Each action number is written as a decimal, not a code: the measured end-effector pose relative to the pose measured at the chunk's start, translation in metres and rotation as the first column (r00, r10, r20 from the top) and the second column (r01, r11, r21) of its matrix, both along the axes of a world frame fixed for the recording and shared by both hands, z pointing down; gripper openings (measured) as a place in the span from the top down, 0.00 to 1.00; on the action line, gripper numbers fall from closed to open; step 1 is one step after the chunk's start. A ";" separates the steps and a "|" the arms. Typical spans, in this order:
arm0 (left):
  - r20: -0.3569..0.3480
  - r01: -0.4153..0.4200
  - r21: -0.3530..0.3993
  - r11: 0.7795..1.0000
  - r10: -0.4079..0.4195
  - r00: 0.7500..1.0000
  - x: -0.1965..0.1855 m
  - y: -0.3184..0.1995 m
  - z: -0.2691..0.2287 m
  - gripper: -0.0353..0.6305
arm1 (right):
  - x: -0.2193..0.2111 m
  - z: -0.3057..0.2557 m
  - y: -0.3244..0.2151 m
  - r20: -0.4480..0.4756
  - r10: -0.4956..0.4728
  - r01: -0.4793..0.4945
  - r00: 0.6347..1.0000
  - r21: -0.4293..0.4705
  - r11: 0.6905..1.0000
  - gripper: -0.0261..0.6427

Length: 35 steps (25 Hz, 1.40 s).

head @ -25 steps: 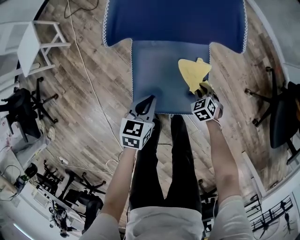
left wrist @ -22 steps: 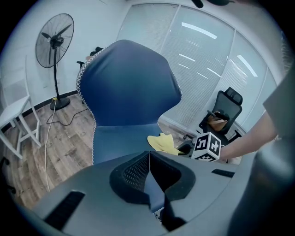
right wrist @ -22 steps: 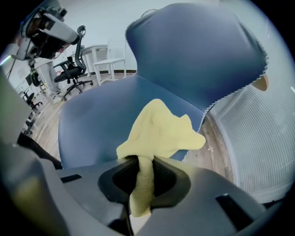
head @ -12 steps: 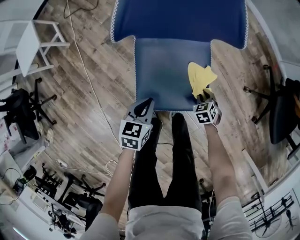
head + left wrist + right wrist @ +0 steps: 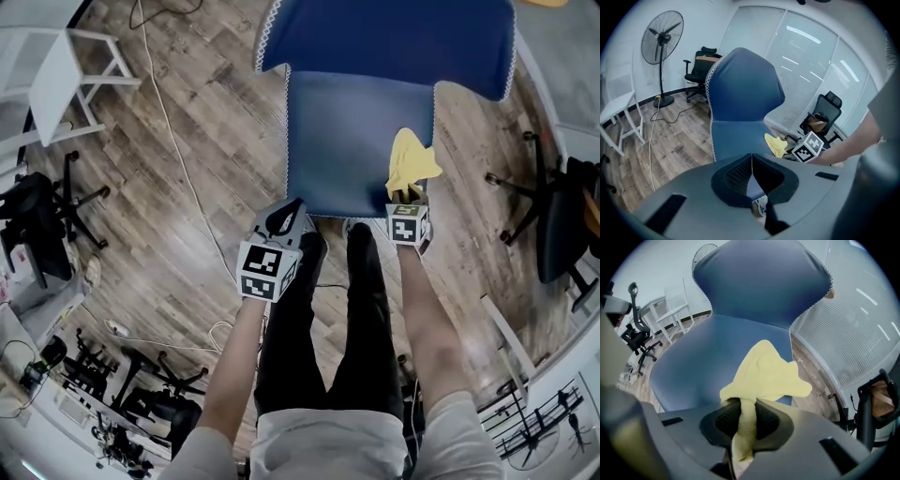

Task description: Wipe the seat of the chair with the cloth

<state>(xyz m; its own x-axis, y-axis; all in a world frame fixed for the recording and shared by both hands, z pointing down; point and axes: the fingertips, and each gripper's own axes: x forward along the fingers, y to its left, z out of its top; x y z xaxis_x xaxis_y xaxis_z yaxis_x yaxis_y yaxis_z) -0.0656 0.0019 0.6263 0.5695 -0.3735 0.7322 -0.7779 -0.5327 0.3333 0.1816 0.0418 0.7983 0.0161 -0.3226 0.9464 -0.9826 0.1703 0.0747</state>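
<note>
A blue chair fills the upper head view, its seat (image 5: pixel 352 141) facing me and its backrest (image 5: pixel 384 37) beyond. A yellow cloth (image 5: pixel 411 164) lies on the seat's right front part. My right gripper (image 5: pixel 408 199) is shut on the cloth's near end at the seat's front edge; the right gripper view has the cloth (image 5: pixel 764 373) spreading from the jaws over the seat (image 5: pixel 703 357). My left gripper (image 5: pixel 286 214) hangs just off the seat's front left corner, its jaws closed together on nothing (image 5: pixel 751 161). In the left gripper view the cloth (image 5: pixel 776 144) and seat (image 5: pixel 736 138) lie ahead.
Wooden floor (image 5: pixel 187 187) surrounds the chair. A white table frame (image 5: pixel 56 75) stands at the left and black office chairs at the left (image 5: pixel 37 220) and right (image 5: pixel 562 225). A cable (image 5: pixel 173 141) runs across the floor. A standing fan (image 5: pixel 661 47) stands behind the chair. My legs (image 5: pixel 328 319) are below the seat.
The right gripper has dragged the cloth toward the seat's front right edge. The whole view has shifted a little, the chair now sitting further right. The left gripper stays by the front left corner.
</note>
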 end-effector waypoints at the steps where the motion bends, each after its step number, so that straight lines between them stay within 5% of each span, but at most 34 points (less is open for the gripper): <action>1: 0.000 -0.007 0.000 1.000 0.007 1.000 -0.005 0.001 -0.001 0.91 | -0.007 0.000 0.002 0.002 0.009 -0.009 1.000 -0.005 1.000 0.86; 17: 0.013 0.037 -0.018 0.999 -0.037 0.999 -0.083 0.022 -0.006 0.91 | -0.088 -0.003 0.004 0.001 0.043 -0.043 0.999 0.015 0.999 0.87; 35: 0.016 0.105 -0.013 0.994 -0.105 0.994 -0.101 0.061 -0.013 0.91 | -0.232 -0.012 0.011 0.175 -0.183 0.174 0.967 0.070 0.982 0.87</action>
<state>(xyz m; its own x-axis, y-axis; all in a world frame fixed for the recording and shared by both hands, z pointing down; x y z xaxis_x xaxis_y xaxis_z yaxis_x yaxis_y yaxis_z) -0.1667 0.0627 0.6136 0.5163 -0.4206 0.7461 -0.8344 -0.4433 0.3275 -0.0505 0.0528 0.7864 -0.2154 -0.3555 0.9095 -0.9347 0.3448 -0.0866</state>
